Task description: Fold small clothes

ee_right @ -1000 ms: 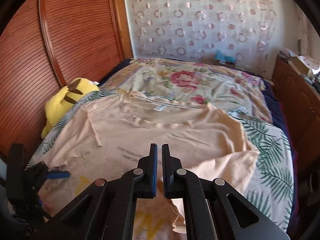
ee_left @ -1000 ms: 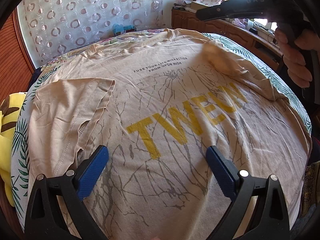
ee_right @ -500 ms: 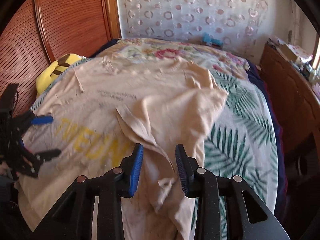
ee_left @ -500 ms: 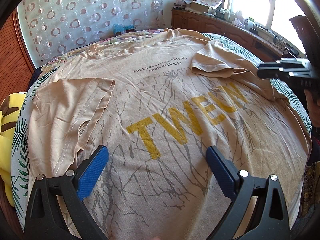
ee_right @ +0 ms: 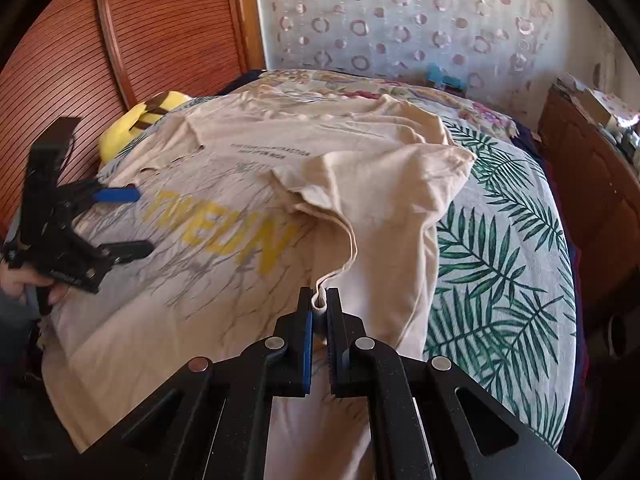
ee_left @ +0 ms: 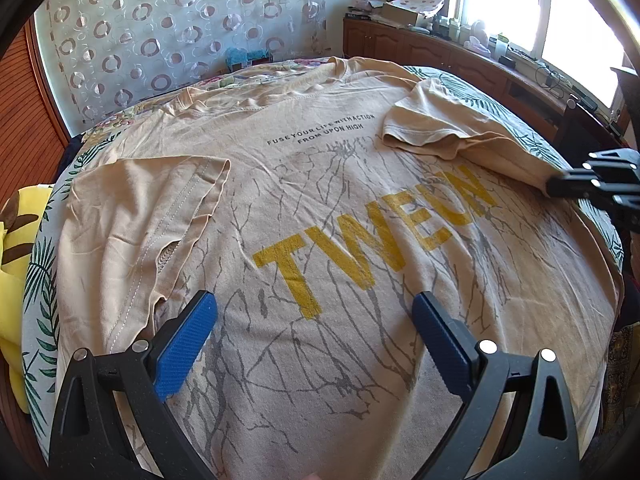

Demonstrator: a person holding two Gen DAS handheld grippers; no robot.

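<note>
A beige T-shirt (ee_left: 340, 200) with yellow letters lies face up on the bed, both sleeves folded inward over its front. My left gripper (ee_left: 312, 304) hovers open above the shirt's lower part, nothing between its blue pads. In the right wrist view it (ee_right: 140, 220) shows at the left, held by a hand. My right gripper (ee_right: 319, 300) is shut on the hem-like side edge of the T-shirt (ee_right: 240, 200), a small fold of cloth pinched between the pads. In the left wrist view the right gripper (ee_left: 554, 186) sits at the shirt's right edge.
A yellow plush toy (ee_right: 140, 120) lies at the bed's far left by the wooden wardrobe door (ee_right: 120, 40). The palm-leaf sheet (ee_right: 500, 240) shows bare to the right of the shirt. A wooden cabinet (ee_left: 440, 52) with clutter runs under the window.
My right gripper left the right sleeve folded on the shirt, opened, dropped to the shirt's right side edge and closed on it. The left gripper has kept still.
</note>
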